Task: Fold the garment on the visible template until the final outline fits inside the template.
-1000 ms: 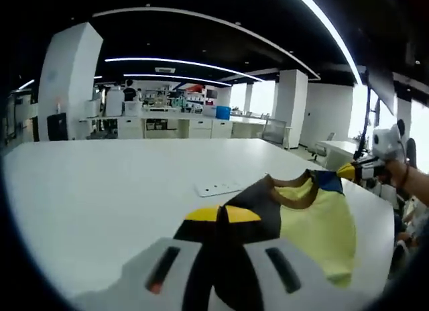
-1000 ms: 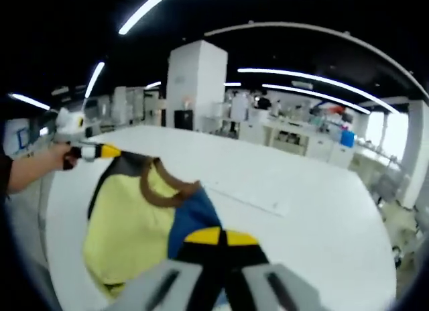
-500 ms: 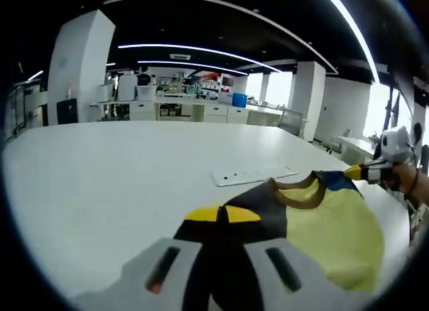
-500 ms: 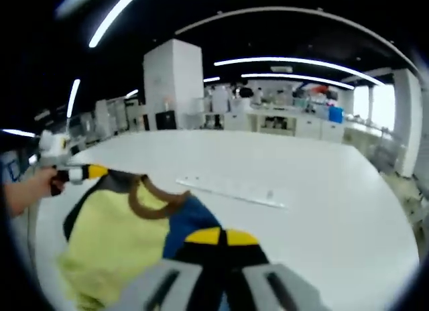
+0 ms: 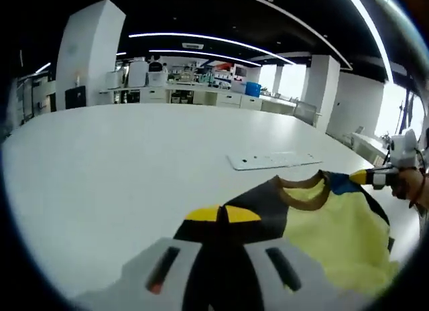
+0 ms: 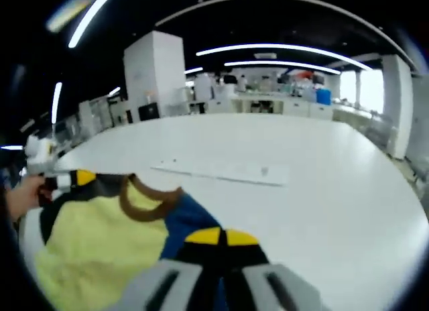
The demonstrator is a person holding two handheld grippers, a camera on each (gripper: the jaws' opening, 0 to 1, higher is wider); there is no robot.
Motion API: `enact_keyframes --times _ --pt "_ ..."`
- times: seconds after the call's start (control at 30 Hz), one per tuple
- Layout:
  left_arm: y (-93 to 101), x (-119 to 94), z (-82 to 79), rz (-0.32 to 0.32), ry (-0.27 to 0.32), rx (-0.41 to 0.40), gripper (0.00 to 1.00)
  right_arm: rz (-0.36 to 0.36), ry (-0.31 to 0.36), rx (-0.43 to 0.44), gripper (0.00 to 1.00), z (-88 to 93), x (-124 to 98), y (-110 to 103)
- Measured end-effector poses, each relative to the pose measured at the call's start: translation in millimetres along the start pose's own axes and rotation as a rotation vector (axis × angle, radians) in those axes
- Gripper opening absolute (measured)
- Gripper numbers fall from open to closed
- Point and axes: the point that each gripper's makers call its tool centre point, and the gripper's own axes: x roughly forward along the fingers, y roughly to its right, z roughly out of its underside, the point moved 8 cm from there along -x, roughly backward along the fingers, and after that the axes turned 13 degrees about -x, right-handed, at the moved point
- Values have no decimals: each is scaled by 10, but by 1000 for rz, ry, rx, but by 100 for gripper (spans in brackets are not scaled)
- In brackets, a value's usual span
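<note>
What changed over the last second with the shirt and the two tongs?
The yellow shirt has sunk closer to the white table as both tongs carried it down and forward toward the clear template strip. The left tongs and right tongs stay clamped on the shirt's shoulders; nothing was let go.

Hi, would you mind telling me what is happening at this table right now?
A person is holding a yellow shirt by its shoulders with two handheld grippers. The left gripper is shut on the black shoulder, the right gripper on the blue one. The shirt is spread between them, over the white table, not yet folded. A flat white strip lies farther out on the table.
</note>
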Motion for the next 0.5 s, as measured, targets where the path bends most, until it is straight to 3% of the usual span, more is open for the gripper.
enact_keyframes --times 0.2,0.37,0.5 --pt "-65 8 51 -43 -23 23 0 -23 -28 6 0 48 39 -24" --pt "-96 -1 -9 -51 -11 35 0 2 -9 -9 0 -38 -20 -11" --pt "-41 -88 -52 -45 -7 31 15 9 15 7 21 -138 -63 -7"
